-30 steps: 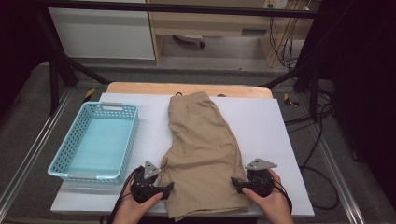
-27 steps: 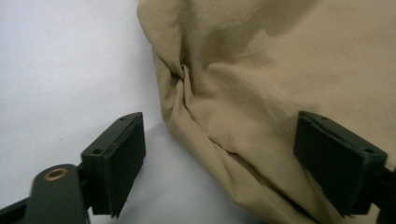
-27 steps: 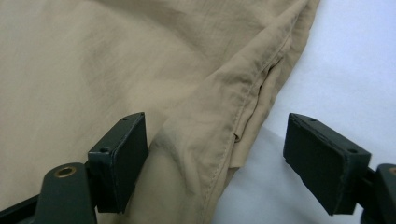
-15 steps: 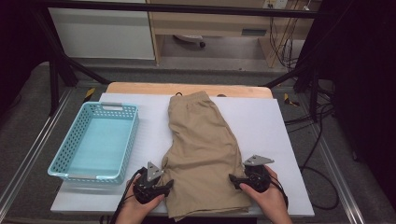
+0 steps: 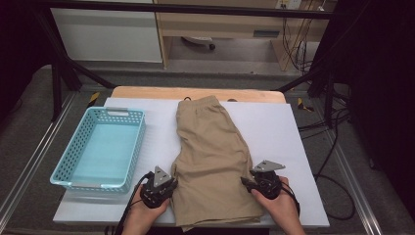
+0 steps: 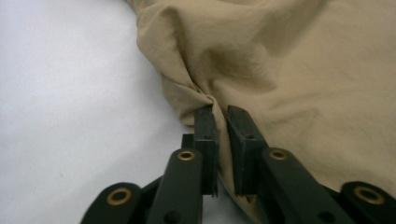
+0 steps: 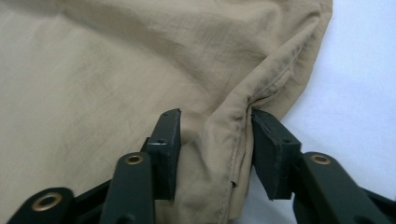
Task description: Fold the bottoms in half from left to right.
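Tan shorts [image 5: 210, 156] lie flat in the middle of the white table cover, waistband at the far end. My left gripper [image 5: 171, 183] sits at the shorts' left lower edge. In the left gripper view its jaws have just been closing and my left gripper [image 6: 222, 121] now pinches a fold of the shorts [image 6: 303, 70]. My right gripper [image 5: 244, 182] is at the right lower edge. Its jaws have just been closing too. In the right gripper view my right gripper [image 7: 215, 130] stands half open around a raised ridge of the shorts [image 7: 93, 70].
A light blue plastic basket [image 5: 139, 142] with nothing in it stands left of the shorts. Bare white cover [image 5: 274, 132] lies to the right of the shorts. Beyond the table's far edge are a shelf unit, cables and metal frame bars.
Both hands stay at the shorts' lower edges. The right gripper has edged slightly inward onto the cloth; the left one has barely shifted.
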Tool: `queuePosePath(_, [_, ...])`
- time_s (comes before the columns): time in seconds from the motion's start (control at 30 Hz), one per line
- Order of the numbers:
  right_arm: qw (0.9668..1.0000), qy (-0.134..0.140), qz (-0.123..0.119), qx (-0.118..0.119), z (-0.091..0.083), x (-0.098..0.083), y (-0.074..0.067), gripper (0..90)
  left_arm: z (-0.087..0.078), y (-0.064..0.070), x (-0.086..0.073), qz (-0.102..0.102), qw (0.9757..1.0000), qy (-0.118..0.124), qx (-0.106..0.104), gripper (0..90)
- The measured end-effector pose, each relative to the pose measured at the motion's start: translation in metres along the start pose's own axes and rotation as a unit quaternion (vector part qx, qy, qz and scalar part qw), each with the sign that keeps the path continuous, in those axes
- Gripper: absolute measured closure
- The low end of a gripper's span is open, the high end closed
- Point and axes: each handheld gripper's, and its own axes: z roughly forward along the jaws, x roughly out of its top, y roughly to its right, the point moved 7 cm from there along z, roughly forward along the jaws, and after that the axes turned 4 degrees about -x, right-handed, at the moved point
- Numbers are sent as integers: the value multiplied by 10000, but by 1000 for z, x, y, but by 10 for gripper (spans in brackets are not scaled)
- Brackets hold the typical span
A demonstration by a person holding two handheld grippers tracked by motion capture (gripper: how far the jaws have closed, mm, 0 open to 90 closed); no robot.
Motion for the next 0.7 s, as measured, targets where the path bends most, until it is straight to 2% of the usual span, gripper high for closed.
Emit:
queuePosePath(0.17, [10000, 57, -73, 3, -2, -1, 0, 784, 0, -2, 1, 49, 9999, -2, -90, 872])
queuePosePath(0.27, [9999, 54, -92, 52, -3, -2, -1, 851, 0, -3, 1, 19, 9998, -9, -179, 877])
queuePosePath(0.4, [9999, 31, -132, 83, -6, -4, -4, 874, -4, -4, 0, 42, 9996, -75, -271, 883])
queuePosePath(0.5, [9998, -44, -141, 122, -16, -11, -12, 875, -13, -4, -6, 22, 9991, -151, -388, 884])
queuePosePath(0.6, [9995, -107, -135, 255, -27, -18, -24, 873, -26, -1, -16, -67, 9975, -261, -653, 884])
queuePosePath(0.7, [9992, -125, -303, 217, -32, -22, -32, 836, -30, 1, -17, -86, 9966, -331, -745, 883])
